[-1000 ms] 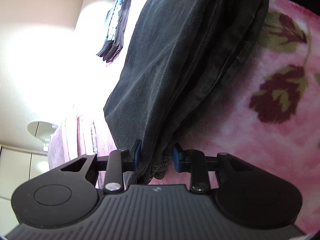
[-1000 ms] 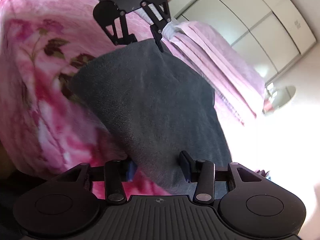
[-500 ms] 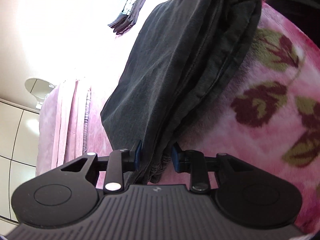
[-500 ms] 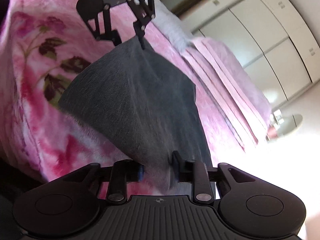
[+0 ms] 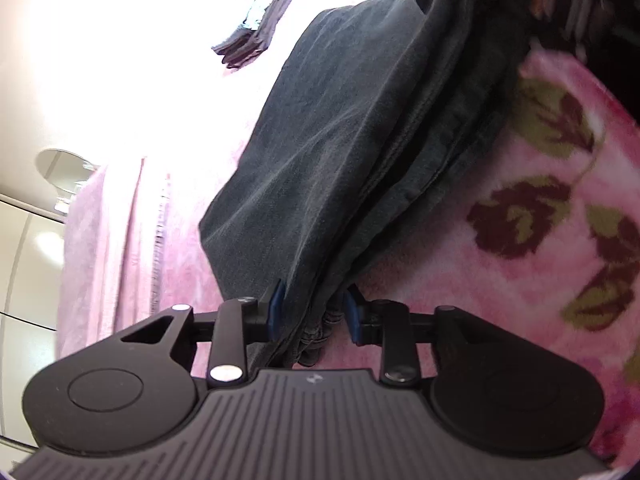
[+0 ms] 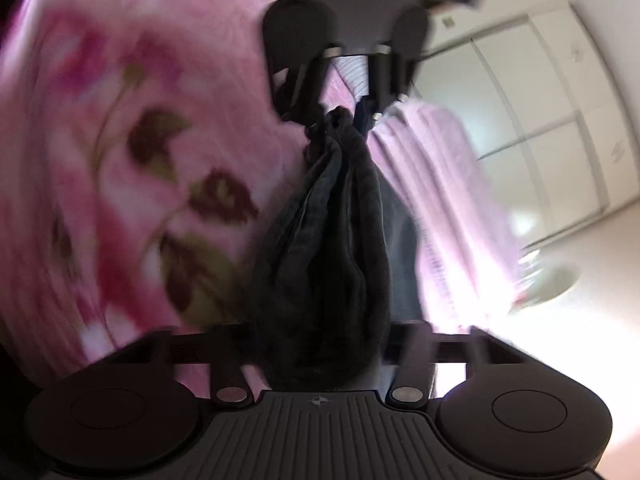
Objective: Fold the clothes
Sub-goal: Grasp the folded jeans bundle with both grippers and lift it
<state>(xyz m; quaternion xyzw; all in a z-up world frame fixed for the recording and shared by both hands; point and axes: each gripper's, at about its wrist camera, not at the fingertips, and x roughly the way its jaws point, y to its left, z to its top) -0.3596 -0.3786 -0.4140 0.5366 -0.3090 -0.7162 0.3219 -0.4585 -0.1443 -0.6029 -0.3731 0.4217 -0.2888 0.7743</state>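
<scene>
A dark grey garment point(image 5: 340, 140) stretches from my left gripper point(image 5: 314, 312) up toward the top right of the left wrist view. The blue pads point(image 5: 276, 310) are shut on a bunched edge of it. In the right wrist view the garment point(image 6: 332, 248) hangs as a thick folded bundle between both grippers. My right gripper point(image 6: 320, 348) holds its near end, and the cloth hides the fingertips. The left gripper point(image 6: 340, 116) pinches the far end, close in front. This view is blurred.
A pink floral blanket point(image 5: 540, 280) lies under the garment and fills the left of the right wrist view point(image 6: 120, 120). A lilac sheet point(image 5: 112, 240) lies beside it. A small dark pile of clothes point(image 5: 256, 32) sits farther back. White wardrobe doors point(image 6: 540, 100) stand beyond.
The two grippers have come much closer together. The garment, spread wide and flat a second ago, now hangs bunched and doubled between them. The right wrist view has swung and blurred.
</scene>
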